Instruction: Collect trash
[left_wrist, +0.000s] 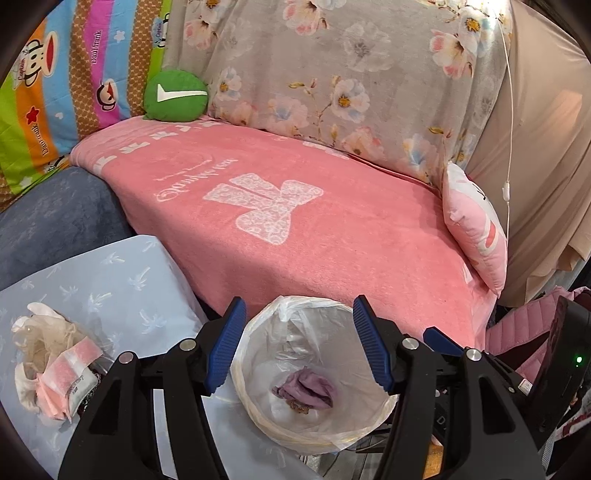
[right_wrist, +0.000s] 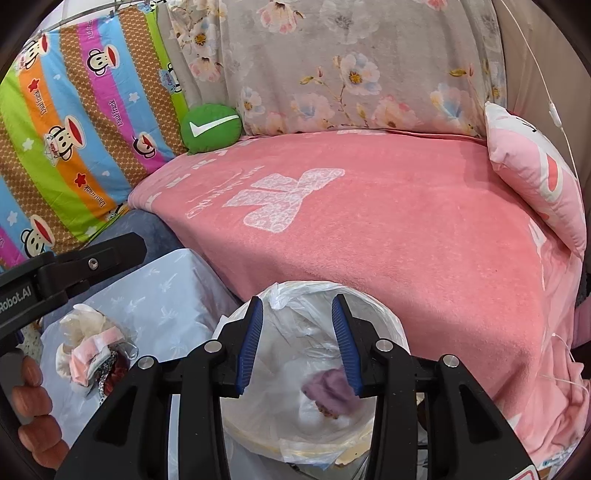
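A round bin lined with a clear plastic bag stands in front of the pink sofa seat. A crumpled purple scrap lies inside it. My left gripper is open and empty above the bin. My right gripper is open and empty, also above the bin. A pile of trash, crumpled white and pink wrappers, lies on a light blue cloth-covered surface left of the bin.
A pink blanket covers the sofa seat. A green round cushion, a striped cartoon pillow and a pink pillow rest on it. The left gripper's body shows at left.
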